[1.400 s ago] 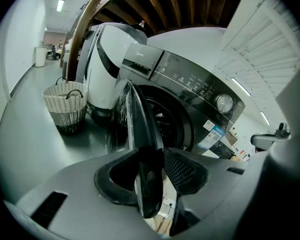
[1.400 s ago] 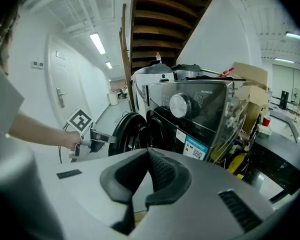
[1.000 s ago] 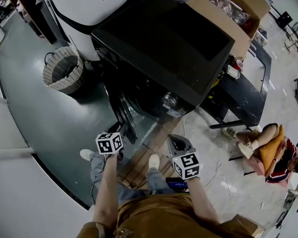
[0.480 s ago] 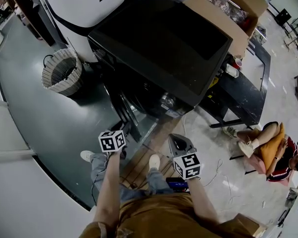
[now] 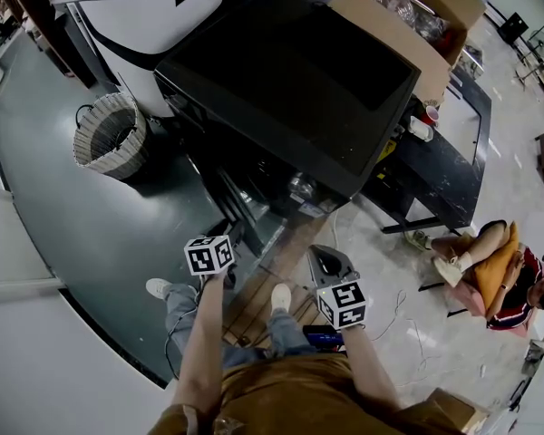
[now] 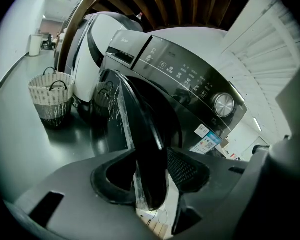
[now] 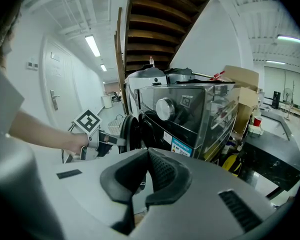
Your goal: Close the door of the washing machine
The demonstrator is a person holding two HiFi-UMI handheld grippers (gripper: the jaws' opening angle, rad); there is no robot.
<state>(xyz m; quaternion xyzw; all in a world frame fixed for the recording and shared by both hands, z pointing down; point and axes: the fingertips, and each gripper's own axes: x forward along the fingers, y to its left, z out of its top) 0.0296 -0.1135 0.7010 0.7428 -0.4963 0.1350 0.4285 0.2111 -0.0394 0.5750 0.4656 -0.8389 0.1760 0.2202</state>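
Left gripper view alone shows door (image 6: 142, 134) inside left gripper (image 6: 151, 176), jaws just opening; right gripper (image 7: 147, 158) pressed together.

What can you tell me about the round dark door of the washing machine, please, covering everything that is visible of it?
The round dark door looks like glossy black plastic, and a wrinkled clear film clings to its outer face. It stands ajar, swung out from the front of the dark washing machine, and is seen edge-on here. Its free edge sits between the fingers of the left gripper, which have just been opening; a gap shows beside one of them.
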